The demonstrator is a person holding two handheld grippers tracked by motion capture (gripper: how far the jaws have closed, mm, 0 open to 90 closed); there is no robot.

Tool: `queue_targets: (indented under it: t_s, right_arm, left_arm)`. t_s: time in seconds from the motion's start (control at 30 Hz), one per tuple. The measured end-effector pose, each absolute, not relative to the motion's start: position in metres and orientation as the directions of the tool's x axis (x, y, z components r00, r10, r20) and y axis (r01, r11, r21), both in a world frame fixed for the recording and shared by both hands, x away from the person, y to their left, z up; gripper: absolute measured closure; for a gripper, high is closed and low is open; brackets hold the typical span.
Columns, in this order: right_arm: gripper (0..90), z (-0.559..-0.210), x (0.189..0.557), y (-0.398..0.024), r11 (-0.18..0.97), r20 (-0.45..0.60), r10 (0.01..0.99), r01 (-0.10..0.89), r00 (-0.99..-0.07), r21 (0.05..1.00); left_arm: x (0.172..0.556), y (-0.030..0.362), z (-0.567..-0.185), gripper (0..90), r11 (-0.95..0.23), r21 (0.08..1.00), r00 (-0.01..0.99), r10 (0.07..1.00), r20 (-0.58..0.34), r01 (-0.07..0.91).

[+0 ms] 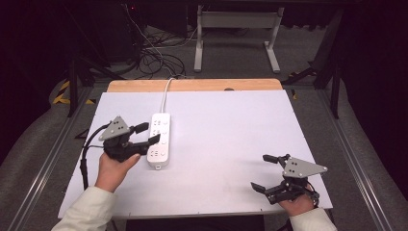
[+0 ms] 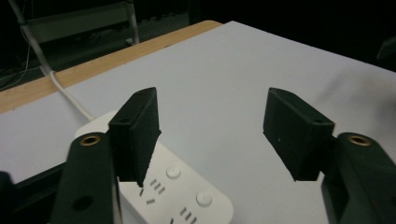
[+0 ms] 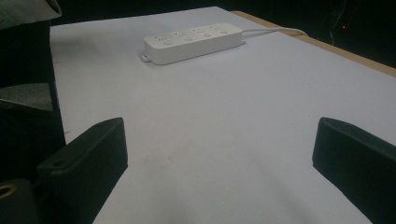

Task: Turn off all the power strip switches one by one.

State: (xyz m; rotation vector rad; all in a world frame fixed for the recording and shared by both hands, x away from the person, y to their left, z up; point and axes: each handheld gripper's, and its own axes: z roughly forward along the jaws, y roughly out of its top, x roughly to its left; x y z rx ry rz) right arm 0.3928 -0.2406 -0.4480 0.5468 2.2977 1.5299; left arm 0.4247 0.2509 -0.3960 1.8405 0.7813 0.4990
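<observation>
Counter (image 1: 216, 144): white sheet over a wooden top whose bare edge shows at the far side. One item lies on it.

Power strip (image 1: 159, 139): white, lying flat on the left half of the counter with its long axis running away from the person. Its cord (image 1: 166, 94) leaves the far end and drops over the wooden edge. The sockets and round buttons face up, and no plug is seen in any socket. The right gripper view shows it well off across bare sheet (image 3: 194, 41).

Left gripper (image 1: 146, 134): held just beside the strip's left edge, tips pointing toward it. Its fingers (image 2: 136, 135) stand wide apart and released, with nothing between them. In the left gripper view one finger hangs over the strip's near end (image 2: 187, 196); whether it touches the casing cannot be told.

Right gripper (image 1: 263, 172): near the front right corner of the counter, well apart from the strip, fingers (image 3: 88, 163) spread and released over bare sheet.

Judgement: the step in hand is work at the strip with the left gripper, fingers freed and poised beside it. The next move likely calls for lining up on the casing or a button, then closing or pressing squarely so the strip does not skid.
</observation>
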Motion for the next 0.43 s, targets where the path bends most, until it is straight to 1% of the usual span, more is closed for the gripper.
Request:
queue_targets:
  t_s: [0.07,0.13,0.2,0.27,0.33,0.37,0.43]
  right_arm:
    - [3.8,-0.448,0.393,-0.241,0.35,-0.055,0.485,0.136,-0.873,0.927]
    - [3.7,-0.448,0.393,-0.241,0.35,-0.053,0.485,0.138,-0.873,0.926]
    - [3.8,-0.448,0.393,-0.241,0.351,-0.053,0.486,0.139,-0.872,0.926]
    - [3.7,-0.448,0.393,-0.241,0.351,-0.053,0.485,0.139,-0.873,0.926]
    - [3.7,-0.448,0.393,-0.241,0.352,-0.054,0.487,0.139,-0.872,0.926]
    - [3.7,-0.448,0.393,-0.241,0.351,-0.054,0.488,0.139,-0.871,0.926]
    - [3.8,-0.448,0.393,-0.241,0.35,-0.053,0.489,0.14,-0.871,0.926]
  left_arm:
    - [0.413,0.258,-0.402,31.3,-0.257,0.927,0.703,0.711,-0.009,0.272]
    - [0.401,0.266,-0.411,28.2,-0.241,0.932,0.699,0.714,-0.019,0.271]
    - [0.39,0.272,-0.419,25.2,-0.279,0.923,0.686,0.727,0.022,0.266]
    - [0.379,0.276,-0.431,25.9,-0.305,0.921,0.671,0.739,0.069,0.242]
    - [0.369,0.28,-0.442,25.7,-0.326,0.914,0.656,0.749,0.095,0.24]
    - [0.366,0.281,-0.447,25.7,-0.329,0.91,0.654,0.751,0.091,0.252]
    - [0.364,0.284,-0.454,25.0,-0.308,0.905,0.65,0.758,0.047,0.293]
